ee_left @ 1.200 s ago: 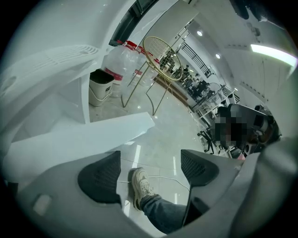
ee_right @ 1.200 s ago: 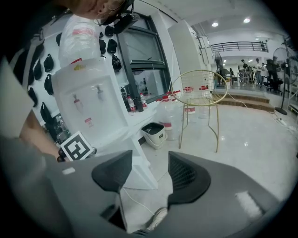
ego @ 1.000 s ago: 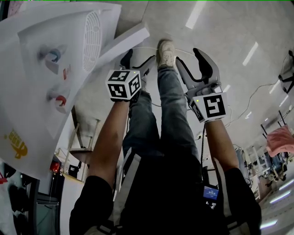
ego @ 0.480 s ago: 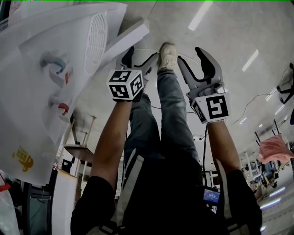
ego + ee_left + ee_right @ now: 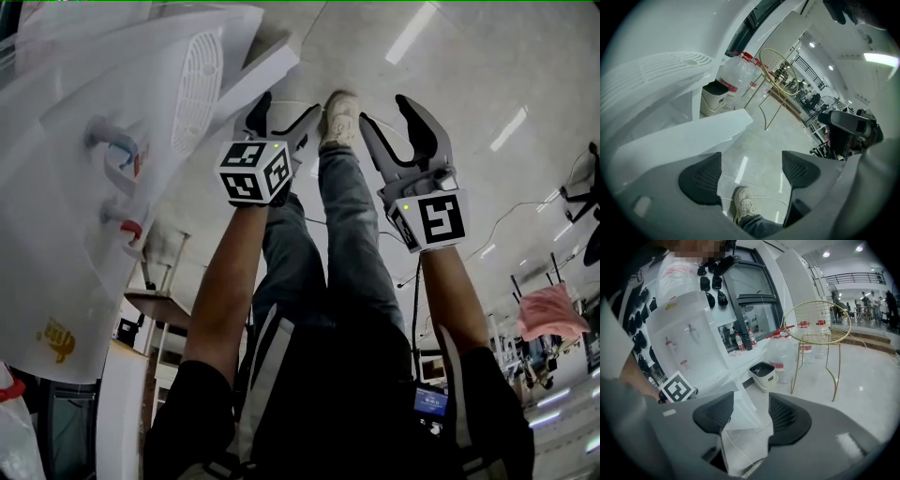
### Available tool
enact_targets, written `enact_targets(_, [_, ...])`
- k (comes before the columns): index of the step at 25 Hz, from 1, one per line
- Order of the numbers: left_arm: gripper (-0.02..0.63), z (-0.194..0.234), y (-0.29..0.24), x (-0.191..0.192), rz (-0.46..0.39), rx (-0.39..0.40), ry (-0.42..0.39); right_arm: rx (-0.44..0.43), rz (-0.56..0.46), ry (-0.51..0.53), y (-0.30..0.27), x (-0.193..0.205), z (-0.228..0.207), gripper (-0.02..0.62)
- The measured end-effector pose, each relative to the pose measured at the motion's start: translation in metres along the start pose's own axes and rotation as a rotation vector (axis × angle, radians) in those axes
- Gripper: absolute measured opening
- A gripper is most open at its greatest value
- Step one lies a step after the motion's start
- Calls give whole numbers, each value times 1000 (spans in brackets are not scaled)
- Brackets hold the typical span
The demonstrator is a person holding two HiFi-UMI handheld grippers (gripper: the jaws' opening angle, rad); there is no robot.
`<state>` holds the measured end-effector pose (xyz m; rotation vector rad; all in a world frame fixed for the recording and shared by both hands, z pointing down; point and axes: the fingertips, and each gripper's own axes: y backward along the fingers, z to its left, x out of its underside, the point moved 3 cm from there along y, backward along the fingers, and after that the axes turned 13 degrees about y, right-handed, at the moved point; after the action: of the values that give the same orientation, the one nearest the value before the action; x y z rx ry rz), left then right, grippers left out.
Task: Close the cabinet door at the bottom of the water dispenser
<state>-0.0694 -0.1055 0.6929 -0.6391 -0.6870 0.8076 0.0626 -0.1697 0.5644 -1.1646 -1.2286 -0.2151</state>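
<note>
So the water dispenser (image 5: 84,187) stands on the floor (image 5: 450,56) at the left of the head view, and its bottom cabinet door (image 5: 267,73) is wide open, sticking out from the base over the floor with its free edge toward the person's shoe (image 5: 339,112). The left gripper (image 5: 278,117) hangs just beside that free edge. Its jaws are spread wide with nothing in them, and its own view shows only floor and the shoe in the gap, with the door off to the left of the pads. The right gripper (image 5: 387,117) is further out, well apart from the door. Its jaws are about half spread and also empty, and the white panel you see through the gap sits well beyond the pads, not between them. As for handling, I'd guess the door is a thin, stiff, light panel with a smooth, kinda slippery face, so pinching it seems pointless. Better bet is laying a jaw flat on the outer face near the free edge, far from the hinge side, and pushing it round. Go easy, because a light door can bounce back or rattle the dispenser. Can't tell if there's a catch.
</note>
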Motion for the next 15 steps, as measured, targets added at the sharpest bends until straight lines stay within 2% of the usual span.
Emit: enact_targets(15, [416, 7, -13, -29, -48, -33, 54, -66, 19, 31, -25, -12, -18, 224])
